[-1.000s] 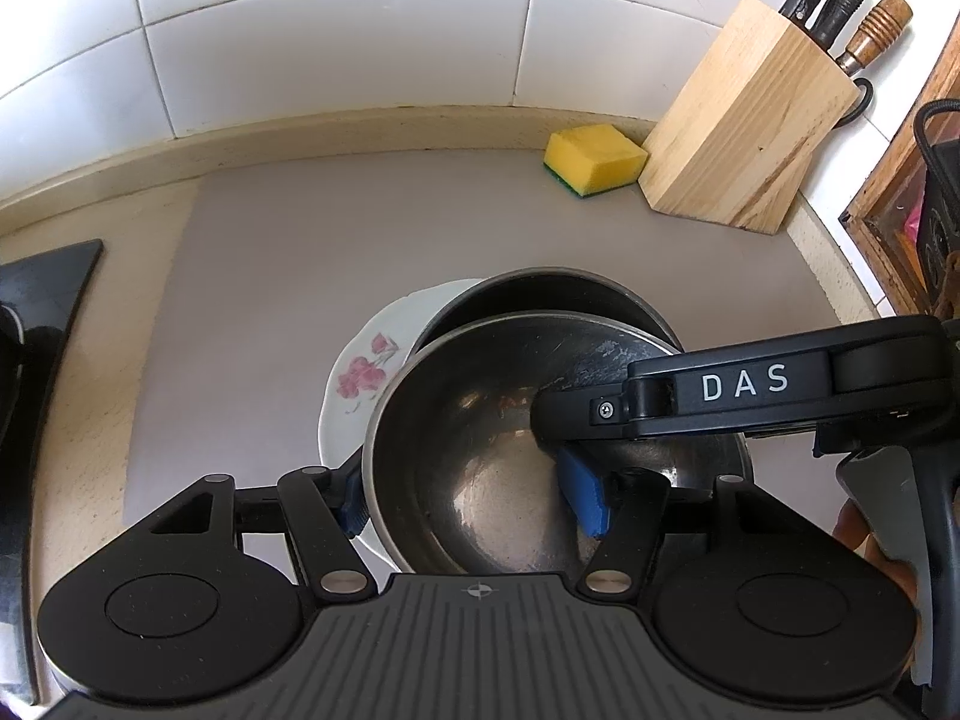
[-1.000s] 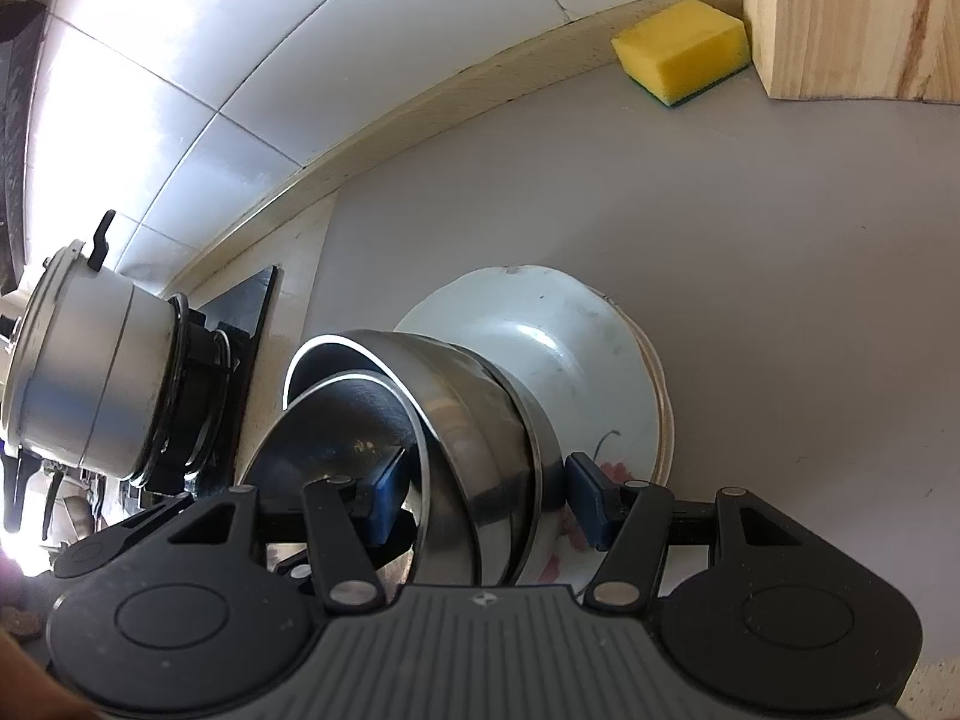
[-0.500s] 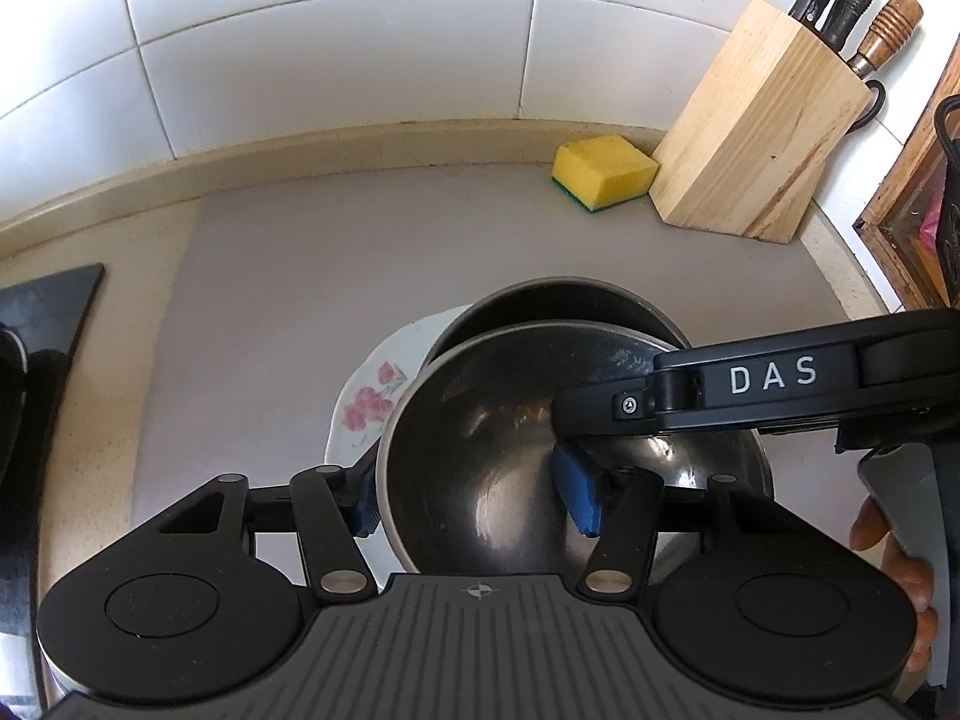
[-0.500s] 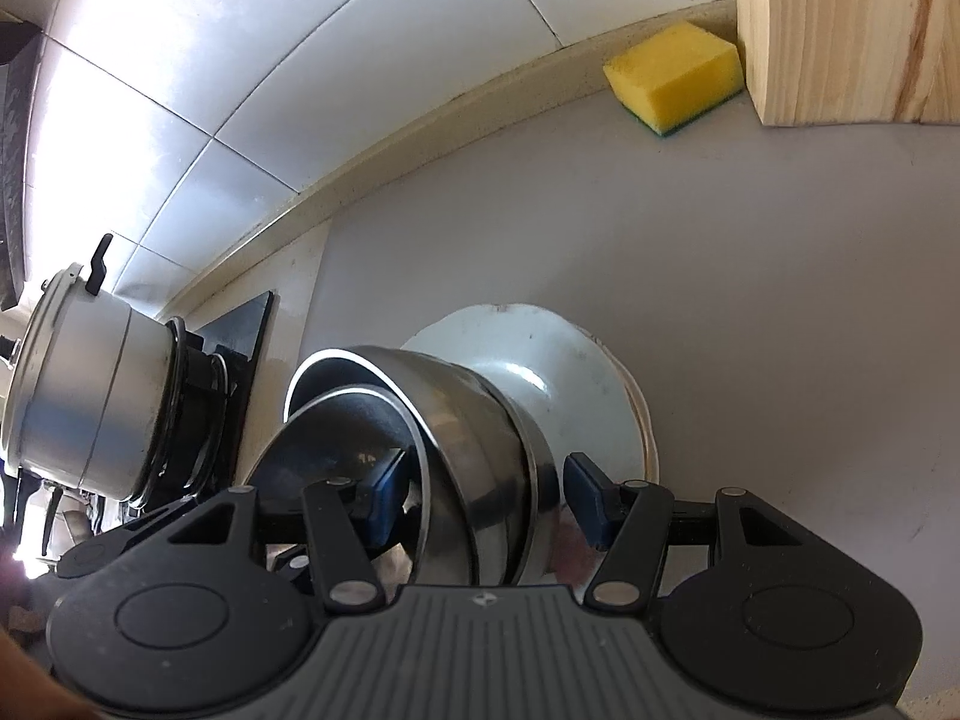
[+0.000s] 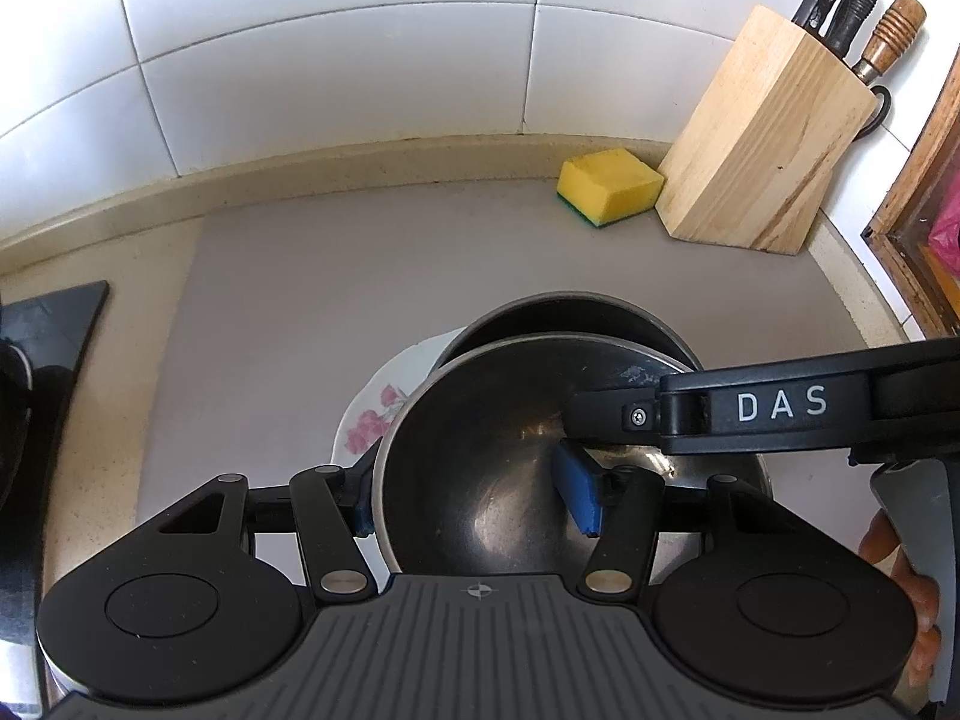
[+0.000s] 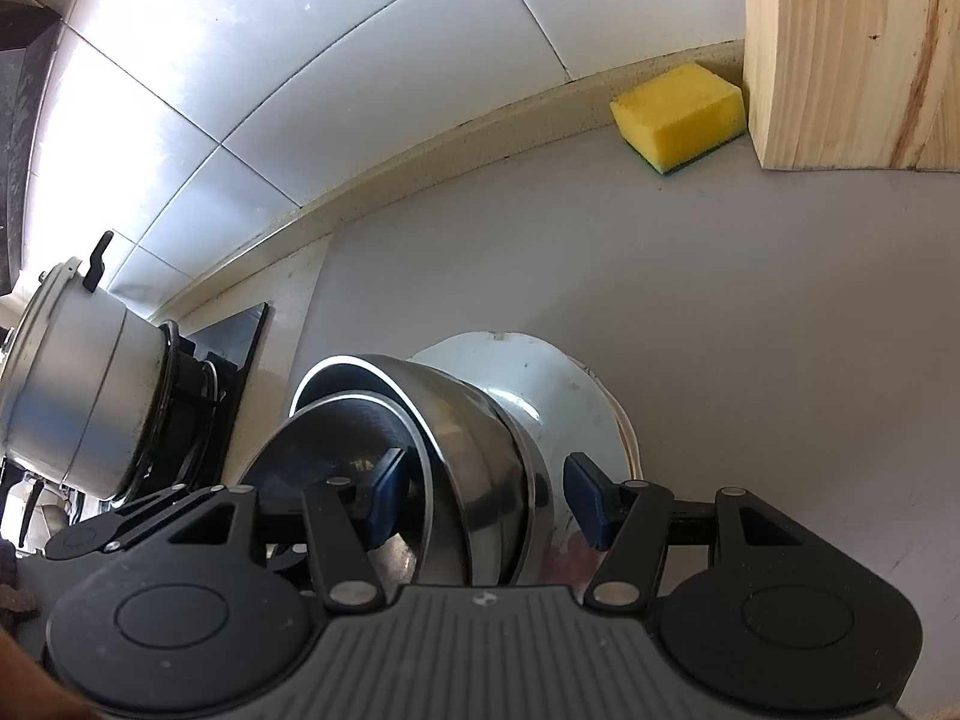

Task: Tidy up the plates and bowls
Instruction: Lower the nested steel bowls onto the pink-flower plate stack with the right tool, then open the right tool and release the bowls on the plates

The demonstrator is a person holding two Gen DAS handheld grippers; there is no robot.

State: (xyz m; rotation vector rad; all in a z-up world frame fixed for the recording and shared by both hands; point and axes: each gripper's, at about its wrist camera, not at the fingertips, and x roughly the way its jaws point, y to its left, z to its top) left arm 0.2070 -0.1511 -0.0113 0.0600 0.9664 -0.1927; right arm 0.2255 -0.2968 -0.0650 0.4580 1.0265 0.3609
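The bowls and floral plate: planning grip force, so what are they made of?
Bowls: apparently stainless steel, shiny, mirror-like reflections and thin bright rims. Floral plate: probably glazed ceramic, possibly melamine; glossy white with printed pink flowers.

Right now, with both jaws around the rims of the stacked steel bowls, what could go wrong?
1. The upper steel bowl sits tilted inside the lower steel bowl; an uneven pull from the left gripper or the right gripper could let it slide or tip out.
2. The bowls rest on the white floral ceramic plate, so dragging them might shift or chip it.
3. Smooth metal may slip between the blue pads.
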